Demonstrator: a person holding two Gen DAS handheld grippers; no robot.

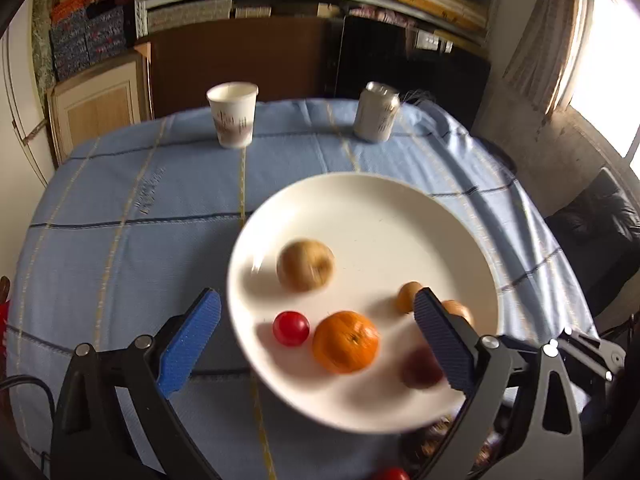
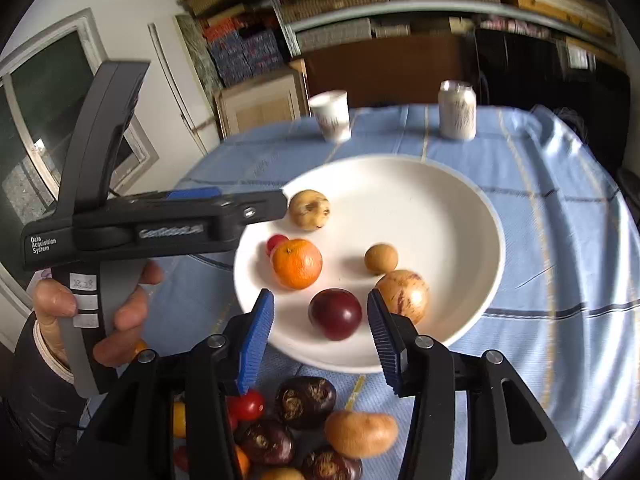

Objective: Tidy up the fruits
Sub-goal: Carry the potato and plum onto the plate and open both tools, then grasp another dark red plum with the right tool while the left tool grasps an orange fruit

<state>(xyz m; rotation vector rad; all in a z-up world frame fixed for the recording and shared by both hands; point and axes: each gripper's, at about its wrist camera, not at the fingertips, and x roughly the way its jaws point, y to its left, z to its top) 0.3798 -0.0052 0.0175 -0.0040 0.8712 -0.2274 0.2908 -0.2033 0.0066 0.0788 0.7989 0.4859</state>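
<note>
A white plate (image 1: 400, 208) (image 2: 452, 200) sits on the blue cloth and holds an orange (image 1: 345, 341) (image 2: 297, 263), a cherry tomato (image 1: 291, 328), a tan round fruit (image 1: 305, 265) (image 2: 309, 209), two smaller tan fruits (image 2: 381, 258) (image 2: 403, 295) and a dark plum (image 2: 335, 314). My left gripper (image 1: 318, 296) hangs wide open over the plate's near side, touching nothing. My right gripper (image 2: 320, 296) is open; the plum lies on the plate between its blue pads, with a gap on each side.
A paper cup (image 1: 233, 114) and a drink can (image 1: 376, 112) stand at the table's far edge. Loose fruit, dark round ones (image 2: 306, 396), a tan one (image 2: 360, 432) and a tomato (image 2: 250, 404), lies under the right gripper. A hand (image 2: 120, 312) holds the left tool.
</note>
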